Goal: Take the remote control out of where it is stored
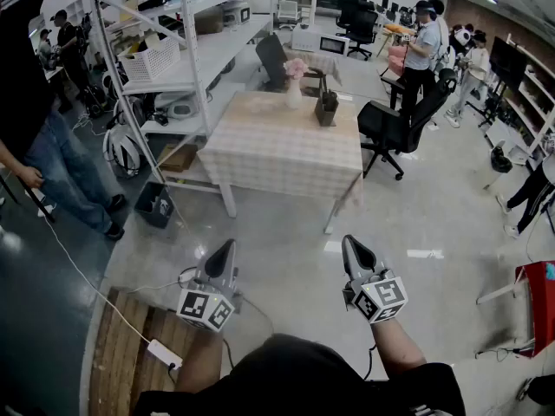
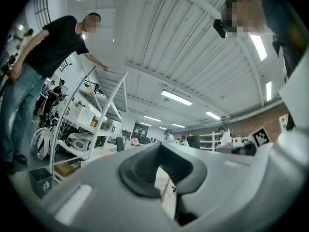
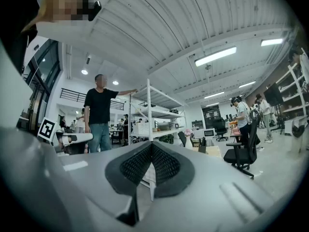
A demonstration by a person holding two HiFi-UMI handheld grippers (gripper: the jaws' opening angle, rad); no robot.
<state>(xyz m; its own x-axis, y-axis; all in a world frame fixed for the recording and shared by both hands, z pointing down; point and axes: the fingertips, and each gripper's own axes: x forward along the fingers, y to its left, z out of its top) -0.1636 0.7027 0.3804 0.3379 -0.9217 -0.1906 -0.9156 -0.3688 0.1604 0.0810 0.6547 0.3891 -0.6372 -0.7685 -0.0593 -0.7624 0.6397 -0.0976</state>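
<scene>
Glossy pale floor runs through a busy workshop, and in the middle of it stands a table (image 1: 277, 150) under a checked cloth. The remote control cannot be made out from here, so where it lies, which way its long axis runs and how it looks cannot be told. On the table, near its far right edge, a small dark holder (image 1: 327, 108) stands upright, its contents too small to read. Just left of it is a pale vase of pink flowers (image 1: 295, 83). A black office chair (image 1: 392, 125) sits close to the table's right side, and a white shelving rack (image 1: 186, 59) loaded with boxes and gear stands to its left. A person in jeans (image 1: 54, 165) is at the far left edge.

Well short of the table, both tools are held out over bare floor. The left gripper (image 1: 227, 246) has its jaws pressed together with nothing between them. The right gripper (image 1: 350, 243) likewise shows its ribbed pads meeting at the tips, empty. A wooden pallet (image 1: 121, 345) with a white power strip (image 1: 163, 354) on it lies below the left one.
</scene>
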